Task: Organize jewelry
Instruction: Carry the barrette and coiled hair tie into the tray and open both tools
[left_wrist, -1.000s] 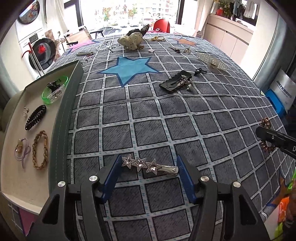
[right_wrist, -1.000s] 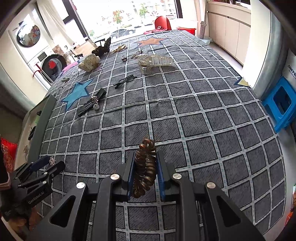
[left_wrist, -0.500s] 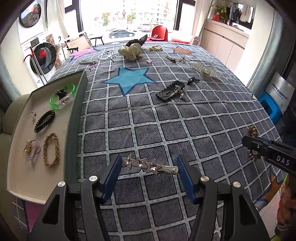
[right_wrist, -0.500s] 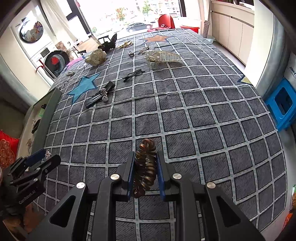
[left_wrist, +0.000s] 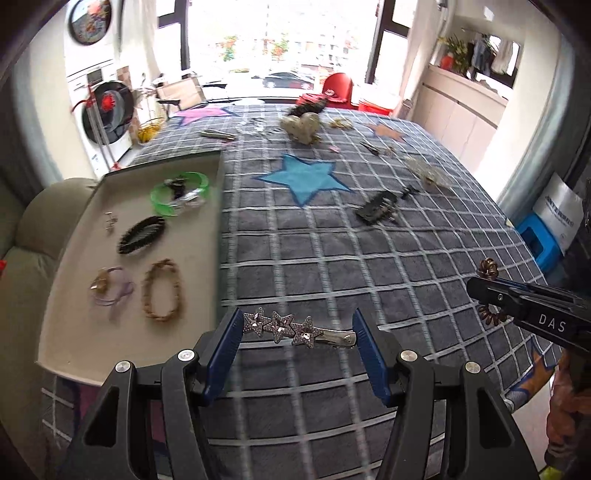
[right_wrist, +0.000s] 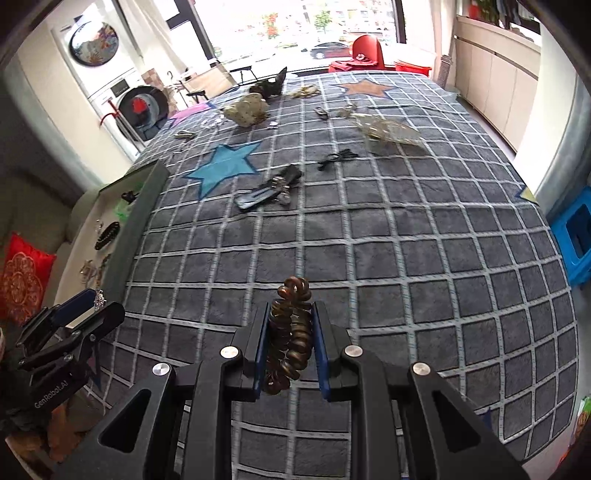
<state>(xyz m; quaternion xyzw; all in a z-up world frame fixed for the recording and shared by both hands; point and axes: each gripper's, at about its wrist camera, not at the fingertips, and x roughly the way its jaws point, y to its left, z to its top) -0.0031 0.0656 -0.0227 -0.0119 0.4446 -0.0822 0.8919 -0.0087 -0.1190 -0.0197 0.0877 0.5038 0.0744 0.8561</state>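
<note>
My left gripper (left_wrist: 297, 332) is shut end to end on a silver star hair clip (left_wrist: 295, 329) with three rhinestone stars, held above the checked cloth. Left of it lies the beige tray (left_wrist: 74, 295) holding a green bangle (left_wrist: 180, 192), a black comb clip (left_wrist: 141, 235), a braided band (left_wrist: 161, 289) and a pale purple tie (left_wrist: 110, 290). My right gripper (right_wrist: 290, 325) is shut on a brown spiral hair tie (right_wrist: 290, 332), squeezed between the blue pads. In the left wrist view that gripper (left_wrist: 487, 291) shows at the right edge; my left gripper (right_wrist: 96, 302) appears lower left in the right wrist view.
The grey checked cloth (left_wrist: 332, 258) carries a black clip (left_wrist: 376, 208), a clear claw clip (right_wrist: 388, 131), a small black bow (right_wrist: 336, 158), a heart-shaped piece (left_wrist: 301, 125) and several small items farther back. A blue stool (right_wrist: 572, 236) stands beside the table's right edge.
Both grippers have risen and drawn back from the cloth, each keeping its hold. The tray now shows more fully in the left wrist view.
</note>
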